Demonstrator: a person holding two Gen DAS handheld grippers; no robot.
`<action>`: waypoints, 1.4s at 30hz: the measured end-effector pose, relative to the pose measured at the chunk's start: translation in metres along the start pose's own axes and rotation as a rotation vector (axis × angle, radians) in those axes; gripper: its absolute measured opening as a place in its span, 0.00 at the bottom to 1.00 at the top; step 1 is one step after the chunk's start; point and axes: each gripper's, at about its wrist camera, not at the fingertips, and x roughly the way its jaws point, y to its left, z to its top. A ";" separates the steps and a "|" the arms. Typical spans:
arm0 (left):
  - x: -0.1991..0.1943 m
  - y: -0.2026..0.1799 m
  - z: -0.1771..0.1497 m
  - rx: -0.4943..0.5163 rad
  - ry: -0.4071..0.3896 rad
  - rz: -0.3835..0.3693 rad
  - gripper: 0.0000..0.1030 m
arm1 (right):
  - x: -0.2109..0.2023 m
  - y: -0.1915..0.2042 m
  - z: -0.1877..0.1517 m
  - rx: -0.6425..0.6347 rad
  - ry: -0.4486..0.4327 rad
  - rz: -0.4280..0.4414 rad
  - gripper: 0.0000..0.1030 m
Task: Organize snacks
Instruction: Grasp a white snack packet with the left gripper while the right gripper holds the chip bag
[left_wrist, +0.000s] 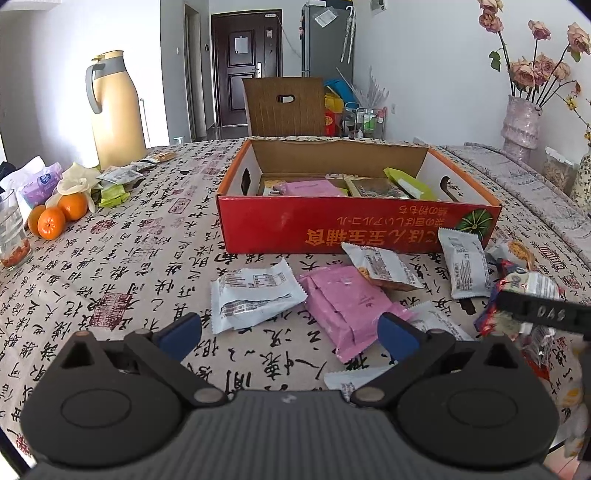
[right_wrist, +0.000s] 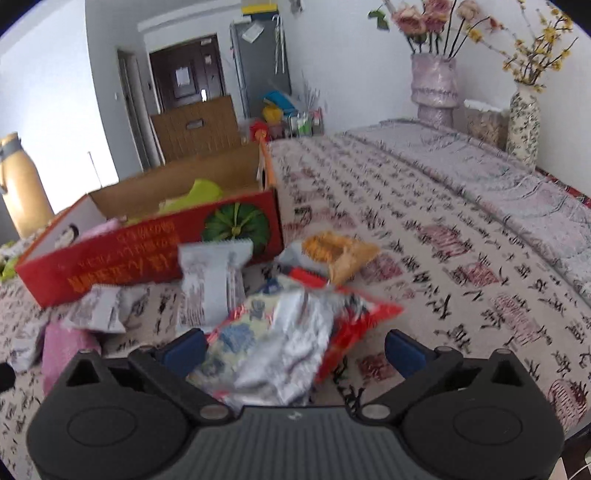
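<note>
A red cardboard box stands open on the table and holds pink, green and other snack packets. In front of it lie a pink packet, a white packet and more white packets. My left gripper hovers open above them and holds nothing. My right gripper is open wide. A red and silver snack bag lies between its fingers, close to the left one, and is not squeezed. Beyond the bag are a white packet, a yellow packet and the box.
At the far left stand a yellow thermos, oranges, a glass and a tissue pack. A chair is behind the box. Flower vases stand at the far right. The patterned tablecloth stretches right.
</note>
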 end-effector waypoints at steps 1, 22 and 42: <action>-0.001 0.000 0.000 0.000 -0.001 -0.002 1.00 | 0.001 0.001 -0.002 -0.001 0.004 0.005 1.00; -0.012 -0.008 0.002 0.004 -0.006 0.032 1.00 | -0.010 0.018 -0.011 -0.038 -0.056 0.156 0.34; -0.005 -0.014 -0.012 -0.023 0.061 -0.012 1.00 | -0.048 -0.016 -0.007 0.043 -0.175 0.243 0.25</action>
